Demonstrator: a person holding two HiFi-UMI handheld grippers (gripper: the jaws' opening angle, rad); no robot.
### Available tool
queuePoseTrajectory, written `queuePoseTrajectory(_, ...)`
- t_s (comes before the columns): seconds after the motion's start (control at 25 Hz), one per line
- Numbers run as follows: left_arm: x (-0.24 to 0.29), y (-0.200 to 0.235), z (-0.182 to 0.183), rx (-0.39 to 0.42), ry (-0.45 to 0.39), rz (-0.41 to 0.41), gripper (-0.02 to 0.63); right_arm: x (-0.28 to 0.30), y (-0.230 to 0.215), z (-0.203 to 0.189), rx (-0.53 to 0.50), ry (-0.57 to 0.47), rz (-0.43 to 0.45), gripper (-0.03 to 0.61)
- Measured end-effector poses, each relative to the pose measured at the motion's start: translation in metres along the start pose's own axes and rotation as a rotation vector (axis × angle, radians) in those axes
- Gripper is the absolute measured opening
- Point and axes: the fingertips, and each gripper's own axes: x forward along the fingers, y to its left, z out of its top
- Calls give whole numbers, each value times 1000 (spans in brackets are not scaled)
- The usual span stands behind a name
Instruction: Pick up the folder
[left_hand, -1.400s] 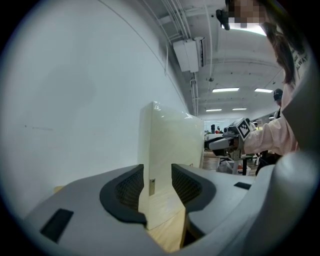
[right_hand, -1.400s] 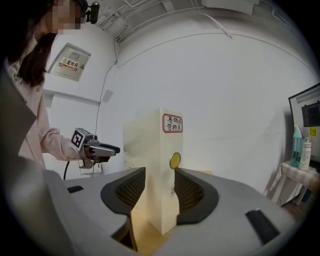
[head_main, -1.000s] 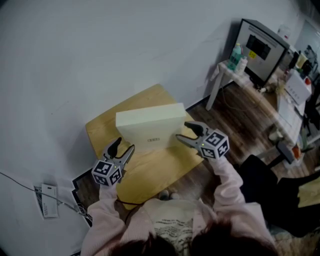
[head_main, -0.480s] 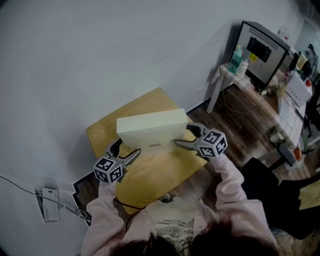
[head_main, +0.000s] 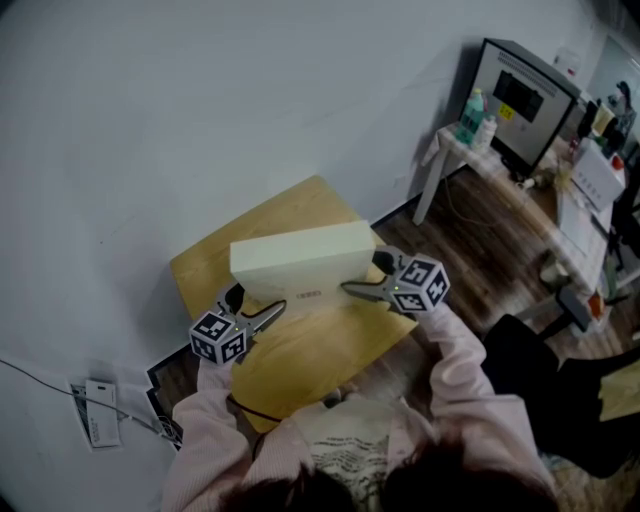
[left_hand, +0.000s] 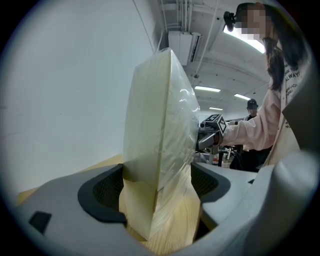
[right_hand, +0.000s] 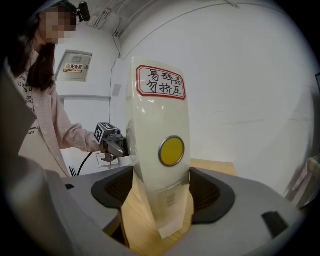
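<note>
The folder (head_main: 300, 262) is a thick, pale cream case in clear wrap, standing on edge on the small wooden table (head_main: 300, 350). My left gripper (head_main: 258, 302) is at its left end, jaws opening, and that end (left_hand: 160, 150) sits between the pads without being visibly squeezed. At the right end is my right gripper (head_main: 362, 275), jaws closing, and the end with the yellow dot and red-framed label (right_hand: 160, 150) stands between its pads with slim gaps. Each gripper view also shows the other gripper beyond the folder: the right gripper (left_hand: 210, 132) and the left gripper (right_hand: 112, 142).
A white wall runs behind the table. At the right stand a white side table (head_main: 470, 140) with bottles and a dark-screened cabinet (head_main: 520, 100). A dark chair (head_main: 520, 360) is near my right arm. A white device with cable (head_main: 100, 425) lies on the floor at left.
Both grippers have slid forward and slightly down onto the folder's ends, and their jaws stand wider than a second ago. The folder has stayed upright on the table.
</note>
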Motion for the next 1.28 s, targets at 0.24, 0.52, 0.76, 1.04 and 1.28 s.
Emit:
queuePoseTrajectory(0.24,1,3,0,26,1,6,395,2,-2,1,-10,-3,3,345)
queuePoseTrajectory(0.52,0,6,0,38,-6,25,361,2,-2,0,-13,-9,-6,341)
queuePoseTrajectory(0.76,1,6,0,46,1,30,356,0,1,1,-14,-4,-6,334)
queuePoseTrajectory(1.04,-1,4,0,46,13,38,354,-2,3,2,-18,-3,-20,331)
queuePoseTrajectory(1.28,-5,1,5,38,-1,49,353,-5,5,7,-11,-13,-20,331)
